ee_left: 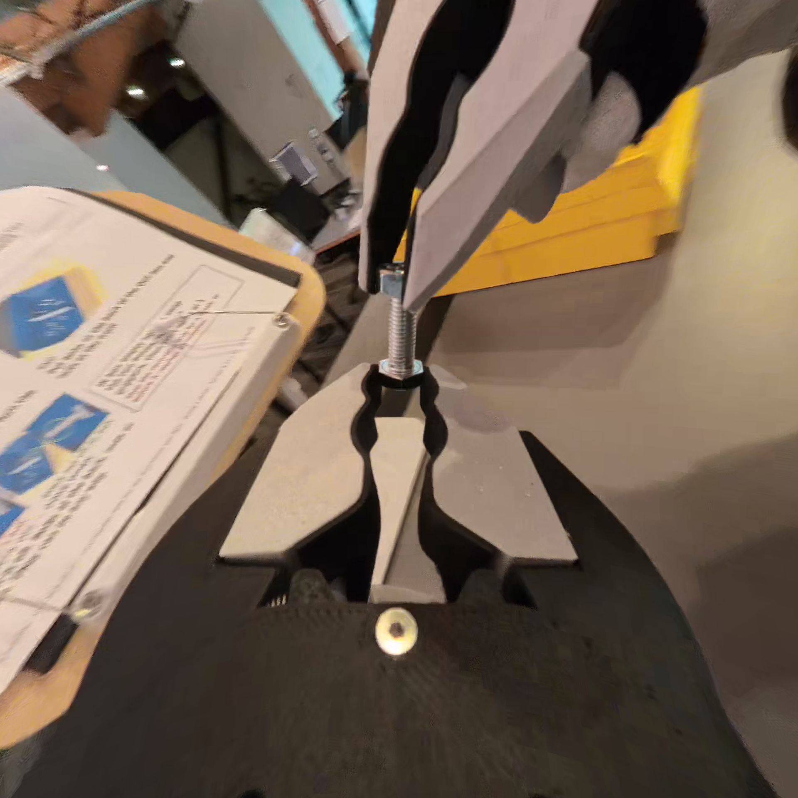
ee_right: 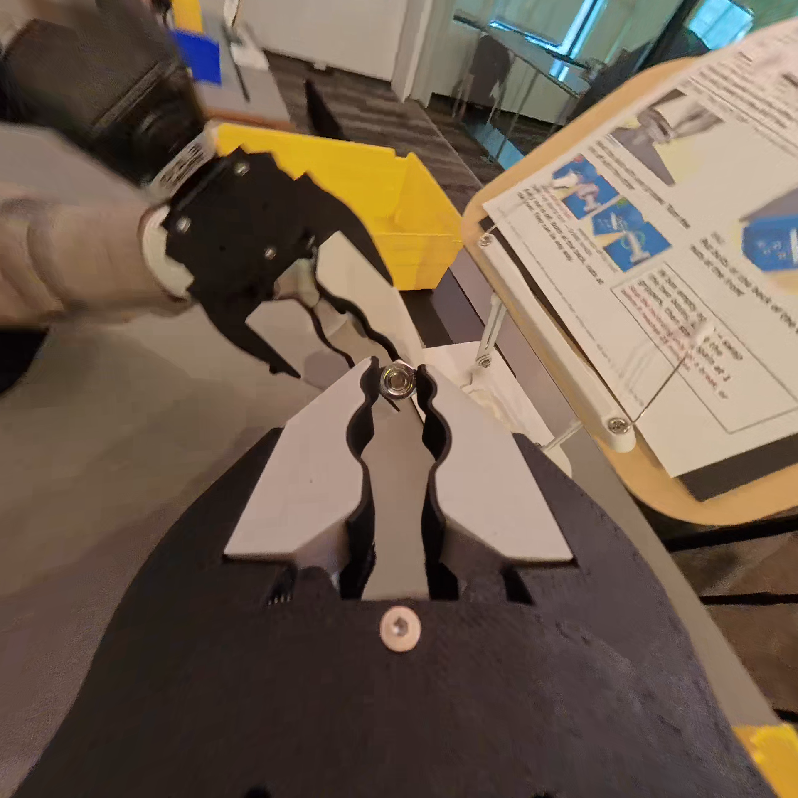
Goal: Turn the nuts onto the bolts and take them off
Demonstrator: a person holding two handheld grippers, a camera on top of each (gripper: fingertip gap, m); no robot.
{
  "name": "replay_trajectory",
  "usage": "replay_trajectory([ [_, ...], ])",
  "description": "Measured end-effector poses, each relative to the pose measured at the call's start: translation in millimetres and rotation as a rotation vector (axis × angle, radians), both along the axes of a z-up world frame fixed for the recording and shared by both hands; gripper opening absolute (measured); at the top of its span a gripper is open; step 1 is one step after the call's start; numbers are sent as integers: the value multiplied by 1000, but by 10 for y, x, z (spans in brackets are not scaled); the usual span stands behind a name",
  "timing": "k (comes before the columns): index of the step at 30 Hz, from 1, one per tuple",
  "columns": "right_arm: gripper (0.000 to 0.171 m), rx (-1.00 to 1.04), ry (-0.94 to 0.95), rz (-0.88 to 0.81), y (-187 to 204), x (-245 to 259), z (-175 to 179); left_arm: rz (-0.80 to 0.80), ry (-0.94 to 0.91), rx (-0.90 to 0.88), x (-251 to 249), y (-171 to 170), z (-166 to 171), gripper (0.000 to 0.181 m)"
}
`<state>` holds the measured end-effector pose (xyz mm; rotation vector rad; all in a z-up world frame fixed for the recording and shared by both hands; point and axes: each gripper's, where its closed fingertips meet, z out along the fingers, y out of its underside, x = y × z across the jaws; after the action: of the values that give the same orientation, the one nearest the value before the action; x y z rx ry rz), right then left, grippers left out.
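Note:
A silver bolt (ee_left: pixel 401 332) is held in the air between my two grippers. In the left wrist view my left gripper (ee_left: pixel 399 376) is shut on a hex nut (ee_left: pixel 400 369) that sits low on the bolt's thread. My right gripper (ee_left: pixel 390 290) comes down from above and is shut on the bolt's hex head (ee_left: pixel 391 280). In the right wrist view my right gripper (ee_right: pixel 397 381) grips the bolt head (ee_right: pixel 396 382), seen end-on. The left gripper (ee_right: pixel 403 359) reaches in from the left just behind it, held by a person's hand (ee_right: pixel 64 250). The nut is hidden there.
A yellow bin (ee_left: pixel 583 216) (ee_right: pixel 388 207) stands on the grey table (ee_left: pixel 647 388) behind the grippers. A wooden board with a printed instruction sheet (ee_left: pixel 129 345) (ee_right: pixel 647 280) stands tilted at the table's side. Office furniture shows beyond. My right fingertips sit around 4 cm from my left ones.

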<state>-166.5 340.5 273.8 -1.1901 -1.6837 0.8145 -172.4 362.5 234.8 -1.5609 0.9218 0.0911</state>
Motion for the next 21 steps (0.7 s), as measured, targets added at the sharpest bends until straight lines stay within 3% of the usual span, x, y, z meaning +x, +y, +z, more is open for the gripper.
replay_trajectory([
  [2, 15, 46, -32, 46, -117, 37, -5, -120, -59, -72, 101, -129, -30, 18],
  [6, 17, 107, -41, 0, -96, 7, 15, -104, -68, -41, 72, -110, 9, 18],
  [8, 55, 84, -47, -25, -65, -5, 2, -61, -76, -14, 17, -63, 45, 18],
  [9, 59, 53, -32, -45, -30, -9, 33, -11, -69, 17, -47, -17, 78, 18],
  [16, 49, -329, 129, -169, 219, -119, 251, 355, 137, 223, -427, 205, 214, 18],
  [21, 41, -472, 123, -241, 329, -292, 83, 454, 245, 284, -430, 251, 182, 18],
])
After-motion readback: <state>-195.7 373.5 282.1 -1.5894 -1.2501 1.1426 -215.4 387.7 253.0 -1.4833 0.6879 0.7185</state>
